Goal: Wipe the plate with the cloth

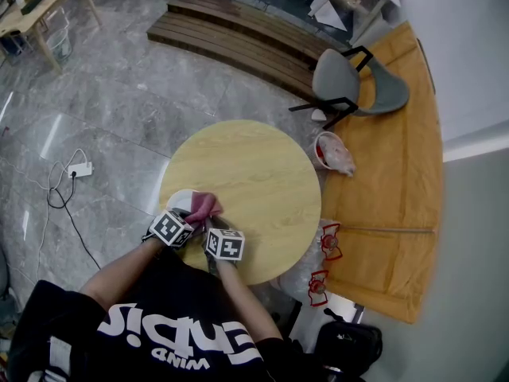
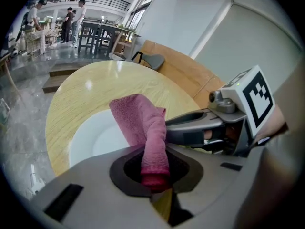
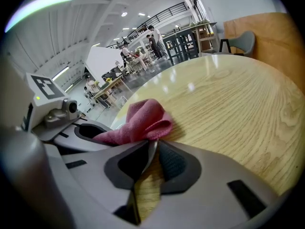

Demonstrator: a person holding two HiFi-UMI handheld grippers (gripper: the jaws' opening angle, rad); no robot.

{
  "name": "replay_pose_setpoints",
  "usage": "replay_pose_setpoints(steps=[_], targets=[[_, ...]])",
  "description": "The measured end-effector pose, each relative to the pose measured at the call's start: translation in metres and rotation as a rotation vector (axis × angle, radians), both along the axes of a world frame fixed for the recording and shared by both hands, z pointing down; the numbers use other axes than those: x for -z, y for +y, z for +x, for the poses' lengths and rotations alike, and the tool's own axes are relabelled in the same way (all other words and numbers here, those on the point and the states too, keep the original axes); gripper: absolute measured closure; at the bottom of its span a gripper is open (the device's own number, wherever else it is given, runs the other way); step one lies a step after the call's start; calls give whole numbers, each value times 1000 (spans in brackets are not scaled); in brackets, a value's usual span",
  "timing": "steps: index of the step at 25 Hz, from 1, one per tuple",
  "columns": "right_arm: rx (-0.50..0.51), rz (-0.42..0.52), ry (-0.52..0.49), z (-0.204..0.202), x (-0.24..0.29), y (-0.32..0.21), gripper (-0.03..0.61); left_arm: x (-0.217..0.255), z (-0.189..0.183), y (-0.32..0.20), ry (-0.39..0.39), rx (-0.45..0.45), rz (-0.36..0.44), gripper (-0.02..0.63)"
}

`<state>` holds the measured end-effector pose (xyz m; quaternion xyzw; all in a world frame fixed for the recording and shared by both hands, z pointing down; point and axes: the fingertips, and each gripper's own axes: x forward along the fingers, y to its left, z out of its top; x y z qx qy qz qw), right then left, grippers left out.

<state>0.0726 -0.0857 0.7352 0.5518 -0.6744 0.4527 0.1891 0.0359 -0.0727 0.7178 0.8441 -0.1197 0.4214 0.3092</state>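
A white plate (image 1: 180, 199) lies at the near left edge of the round wooden table (image 1: 262, 165). A pink cloth (image 1: 206, 206) rests bunched on the plate's right side. My left gripper (image 1: 193, 215) is shut on the cloth; in the left gripper view the cloth (image 2: 143, 123) runs up from between the pads (image 2: 155, 175) over the plate (image 2: 93, 138). My right gripper (image 1: 213, 228) sits just right of it, shut on the plate's near rim (image 3: 149, 155), which shows as a thin edge between its pads (image 3: 155, 159). The cloth (image 3: 143, 120) lies just beyond them.
A grey chair (image 1: 350, 82) and a wooden bench (image 1: 238, 34) stand beyond the table. A red-and-white bin (image 1: 330, 151) sits at the table's right edge on the orange mat (image 1: 390, 205). A power strip with cable (image 1: 78, 169) lies on the floor to the left.
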Motion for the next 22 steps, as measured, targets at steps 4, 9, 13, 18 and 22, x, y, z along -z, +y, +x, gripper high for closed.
replay_pose_setpoints(steps=[4, 9, 13, 18, 22], targets=[[13, -8, 4, 0, -1, 0, 492, -3, 1, -2, -7, -5, 51, 563], [27, -21, 5, 1, 1, 0, 492, -1, -3, -5, -21, 22, 79, 563], [35, -20, 7, 1, 0, 0, 492, 3, -13, -5, -38, 36, 52, 563], [35, -21, 7, 0, 0, -1, 492, 4, -25, -11, -36, 90, 46, 563], [31, -20, 6, -1, -1, 0, 492, 0, -36, -13, -38, 136, 36, 563]])
